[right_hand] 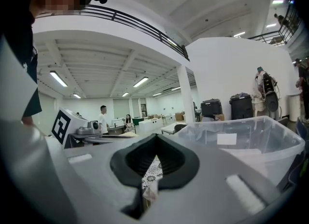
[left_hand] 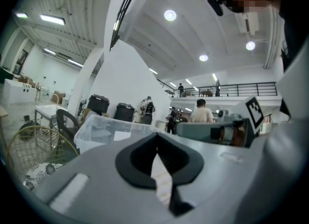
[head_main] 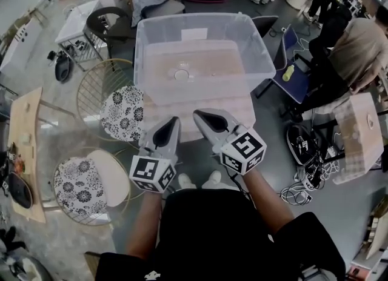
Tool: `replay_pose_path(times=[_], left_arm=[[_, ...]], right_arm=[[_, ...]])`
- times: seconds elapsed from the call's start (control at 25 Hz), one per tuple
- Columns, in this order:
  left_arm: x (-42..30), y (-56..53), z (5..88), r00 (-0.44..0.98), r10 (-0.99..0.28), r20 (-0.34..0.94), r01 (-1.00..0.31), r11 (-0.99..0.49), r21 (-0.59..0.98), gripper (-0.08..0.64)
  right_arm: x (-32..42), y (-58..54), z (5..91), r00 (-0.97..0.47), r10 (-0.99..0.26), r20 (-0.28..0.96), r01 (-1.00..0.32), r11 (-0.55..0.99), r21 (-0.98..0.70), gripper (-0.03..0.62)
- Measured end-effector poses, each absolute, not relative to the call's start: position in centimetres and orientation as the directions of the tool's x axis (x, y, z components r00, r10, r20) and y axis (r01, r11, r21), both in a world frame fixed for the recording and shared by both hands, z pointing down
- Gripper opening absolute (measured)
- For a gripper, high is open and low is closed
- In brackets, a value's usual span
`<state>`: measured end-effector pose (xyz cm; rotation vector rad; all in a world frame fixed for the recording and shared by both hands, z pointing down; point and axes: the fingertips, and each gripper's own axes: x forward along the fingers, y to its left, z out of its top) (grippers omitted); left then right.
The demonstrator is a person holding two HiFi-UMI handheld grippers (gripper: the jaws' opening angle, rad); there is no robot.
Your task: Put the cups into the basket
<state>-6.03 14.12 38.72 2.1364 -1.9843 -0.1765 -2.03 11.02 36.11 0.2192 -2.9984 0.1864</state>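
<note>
Where the person's forearms reach out from below, the left gripper (head_main: 170, 122) and the right gripper (head_main: 202, 117) lie side by side, near each other but apart. Each carries its marker cube at the near end, the left cube (head_main: 152, 174) and the right cube (head_main: 244, 151). Each gripper's own view shows its jaws pressed together along a thin seam, with nothing between them. Both tips hang over the near edge of a pale table (head_main: 244, 113). The basket (head_main: 145, 49), a clear plastic bin, stands on this table straight ahead of the pair. Its near wall is just beyond the tips and not touching them. On the bin's floor, ahead of the left gripper, a small round shape (head_main: 180, 75) shows, but I cannot tell whether it is a cup. Off to the left of the left gripper stand two wire chairs with flowered cushions, one nearer (head_main: 76, 186) and one farther (head_main: 121, 113).
</note>
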Motion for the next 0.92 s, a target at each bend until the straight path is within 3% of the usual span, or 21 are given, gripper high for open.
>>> replay_pose_path(times=[0.92], left_arm=[[-1.7, 12.1, 38.7, 0.086, -0.992, 0.087, -0.972, -0.065, 0.225, 0.006]], right_arm=[[1.6, 10.0, 37.1, -0.984, -0.119, 0.135, -0.136, 0.982, -0.131, 0.002]])
